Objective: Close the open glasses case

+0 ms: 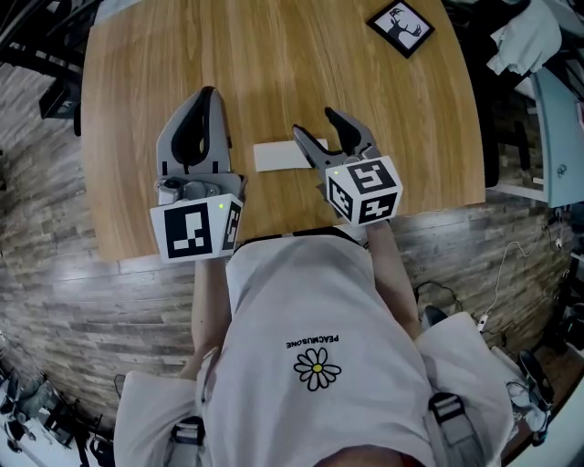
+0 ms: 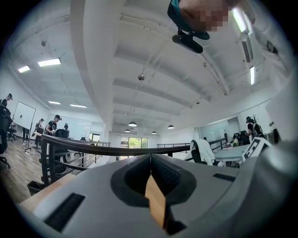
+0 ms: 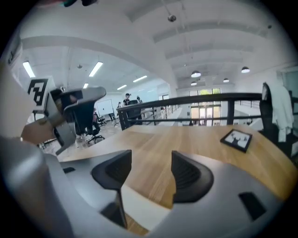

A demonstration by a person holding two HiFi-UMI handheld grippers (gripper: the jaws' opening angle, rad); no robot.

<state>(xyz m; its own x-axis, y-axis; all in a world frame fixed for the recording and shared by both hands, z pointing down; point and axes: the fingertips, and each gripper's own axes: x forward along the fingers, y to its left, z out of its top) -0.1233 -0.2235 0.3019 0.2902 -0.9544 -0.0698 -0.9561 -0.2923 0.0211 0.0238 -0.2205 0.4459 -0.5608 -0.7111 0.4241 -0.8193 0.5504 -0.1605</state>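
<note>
The glasses case (image 1: 276,156) shows as a flat white rectangle on the wooden table (image 1: 274,55); no raised lid is visible. My right gripper (image 1: 315,124) stands open just right of the case, its left finger over the case's right end. In the right gripper view the white case (image 3: 139,204) lies low between the open jaws of the right gripper (image 3: 151,162), touching neither. My left gripper (image 1: 208,96) is shut and empty, left of the case and apart from it. In its own view the left gripper (image 2: 150,160) tilts up toward the ceiling.
A black-framed picture (image 1: 401,25) lies at the table's far right; it also shows as the picture (image 3: 236,138) in the right gripper view. The table's near edge (image 1: 274,239) runs just under both grippers. Railing, office chairs and people stand beyond the table.
</note>
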